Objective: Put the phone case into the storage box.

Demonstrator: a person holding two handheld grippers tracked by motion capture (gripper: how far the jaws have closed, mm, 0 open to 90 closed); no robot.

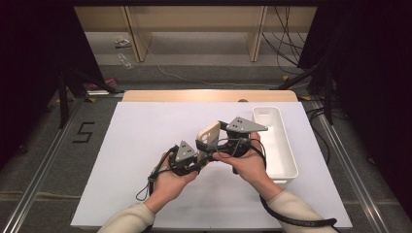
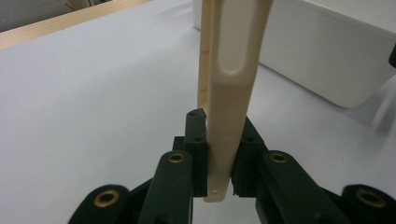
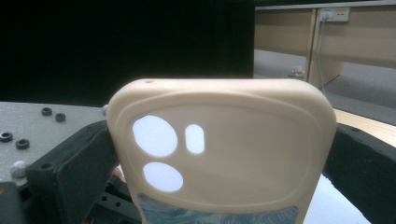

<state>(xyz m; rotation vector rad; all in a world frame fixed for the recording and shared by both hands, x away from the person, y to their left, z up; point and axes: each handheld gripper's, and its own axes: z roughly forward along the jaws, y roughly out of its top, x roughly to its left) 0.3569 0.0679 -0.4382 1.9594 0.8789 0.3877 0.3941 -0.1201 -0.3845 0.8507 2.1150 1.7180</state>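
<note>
While held above the white worktop (image 1: 145,145), the cream phone case (image 1: 210,134) stands edge-on, clamped in the left claw (image 2: 219,154); the right claw (image 1: 228,145), state indeterminate, sits just beside it. White bin (image 1: 286,165) at right; wooden shelving (image 1: 194,29) beyond.

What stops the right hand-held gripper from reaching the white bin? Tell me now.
Probably nothing: the white bin sits open-topped just beside the right hand-held gripper, with bare table between. But both grippers are occupied with the phone case.
</note>
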